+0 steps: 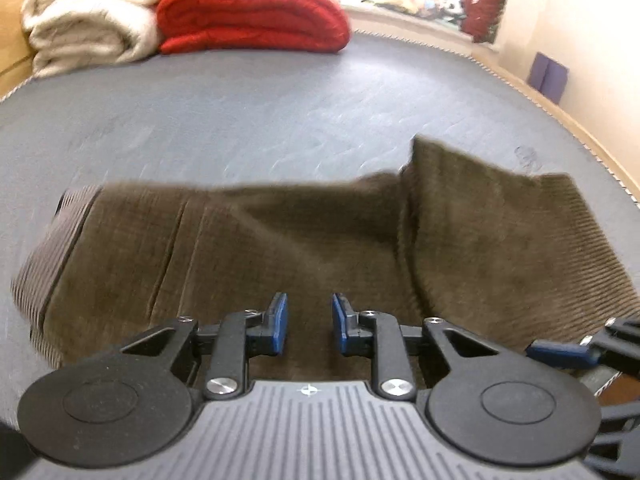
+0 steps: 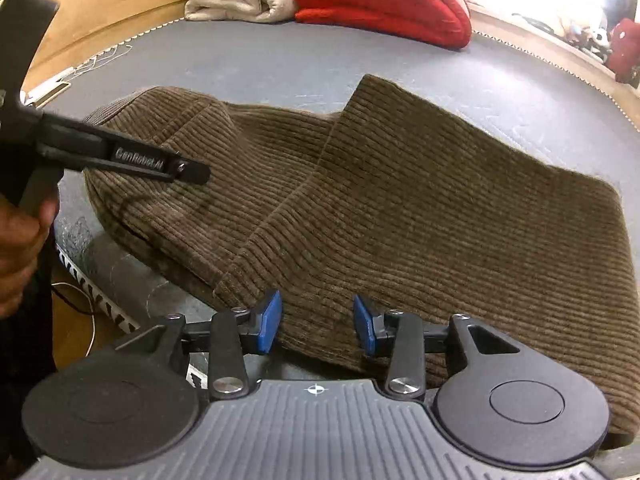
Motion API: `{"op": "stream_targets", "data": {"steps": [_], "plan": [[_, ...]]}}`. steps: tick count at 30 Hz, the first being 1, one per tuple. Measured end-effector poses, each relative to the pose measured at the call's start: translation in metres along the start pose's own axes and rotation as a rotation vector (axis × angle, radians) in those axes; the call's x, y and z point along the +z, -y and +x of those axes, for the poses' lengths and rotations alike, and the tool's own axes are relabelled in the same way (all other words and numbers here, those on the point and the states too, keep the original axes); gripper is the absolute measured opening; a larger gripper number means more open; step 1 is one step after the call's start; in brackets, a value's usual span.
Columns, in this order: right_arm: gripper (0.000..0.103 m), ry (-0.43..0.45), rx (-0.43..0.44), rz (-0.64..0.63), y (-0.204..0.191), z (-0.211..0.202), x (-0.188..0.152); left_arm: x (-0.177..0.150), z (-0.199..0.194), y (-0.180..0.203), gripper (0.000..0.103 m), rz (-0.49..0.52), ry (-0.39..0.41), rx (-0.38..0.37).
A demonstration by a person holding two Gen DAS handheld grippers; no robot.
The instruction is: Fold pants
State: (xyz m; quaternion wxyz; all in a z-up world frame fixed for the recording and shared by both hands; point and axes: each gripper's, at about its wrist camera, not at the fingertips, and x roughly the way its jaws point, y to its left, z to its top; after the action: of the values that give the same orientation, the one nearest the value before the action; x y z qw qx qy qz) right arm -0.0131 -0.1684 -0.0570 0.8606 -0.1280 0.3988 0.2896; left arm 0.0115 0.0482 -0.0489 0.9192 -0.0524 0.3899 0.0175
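Note:
Brown corduroy pants [image 1: 280, 240] lie folded on a grey mattress [image 1: 240, 120], with one layer doubled over on the right [image 2: 440, 200]. My left gripper [image 1: 310, 316] hovers over their near edge. Its blue pads stand a narrow gap apart and no cloth is pinched between them. In the right wrist view one of its fingers [image 2: 160, 164] casts a shadow on the cloth below. My right gripper [image 2: 318, 320] is open over the near hem of the doubled layer, with the fabric lying flat under its pads. One of its fingers [image 1: 560, 354] shows at the pants' right end.
A folded cream blanket [image 1: 88, 20] and a red one [image 1: 252, 12] sit at the mattress's far end. A person's hand [image 2: 20, 248] holds the left gripper's handle. The mattress edge and a wooden frame [image 2: 100, 20] run along the left; the floor with a cable [image 2: 80, 300] lies below.

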Motion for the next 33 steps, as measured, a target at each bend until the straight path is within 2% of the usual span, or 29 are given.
{"op": "stream_targets", "data": {"steps": [5,9,13,14,15,16,17,19,20,23,25,28,30,33], "plan": [[0.043,-0.025,0.01,0.016,0.002,0.003,0.004,0.041,0.001,0.022,0.027,0.024,0.039,-0.082],[0.043,-0.03,0.011,0.019,0.003,0.007,0.004,0.071,0.019,0.051,0.024,0.031,0.033,-0.168],[0.043,-0.026,0.018,0.025,0.005,0.007,0.003,0.088,0.048,0.076,0.019,0.083,0.015,-0.217],[0.043,-0.025,0.02,0.026,0.006,0.006,0.003,0.091,0.059,0.078,0.016,0.083,0.002,-0.212],[0.043,-0.025,0.022,0.027,0.007,0.006,0.003,0.093,0.074,0.075,0.009,0.072,-0.027,-0.173],[0.043,-0.025,0.024,0.026,0.007,0.006,0.003,0.092,0.089,0.069,0.007,0.053,-0.072,-0.12],[0.043,-0.024,0.026,0.024,0.007,0.005,0.003,0.092,0.103,0.062,0.011,0.018,-0.121,-0.084],[0.043,-0.022,0.032,0.021,0.008,0.005,0.002,0.093,0.115,0.043,0.015,-0.1,-0.148,-0.111],[0.043,-0.019,0.034,0.019,0.009,0.005,0.002,0.094,0.115,0.041,0.016,-0.114,-0.156,-0.115],[0.043,-0.016,0.039,0.02,0.01,0.004,0.001,0.099,0.1,0.054,0.016,-0.014,-0.133,-0.089],[0.043,-0.016,0.04,0.023,0.011,0.005,0.0,0.095,0.083,0.058,0.016,0.008,-0.107,-0.083],[0.043,-0.008,0.018,0.035,0.012,0.003,0.001,0.073,0.049,0.045,0.016,-0.044,-0.087,-0.153],[0.043,0.014,-0.029,0.064,0.017,-0.003,0.004,0.054,0.03,0.042,0.016,-0.067,-0.095,-0.186],[0.044,0.081,-0.123,0.149,0.034,-0.023,0.006,0.023,0.003,0.043,0.016,-0.048,-0.099,-0.23]]}}
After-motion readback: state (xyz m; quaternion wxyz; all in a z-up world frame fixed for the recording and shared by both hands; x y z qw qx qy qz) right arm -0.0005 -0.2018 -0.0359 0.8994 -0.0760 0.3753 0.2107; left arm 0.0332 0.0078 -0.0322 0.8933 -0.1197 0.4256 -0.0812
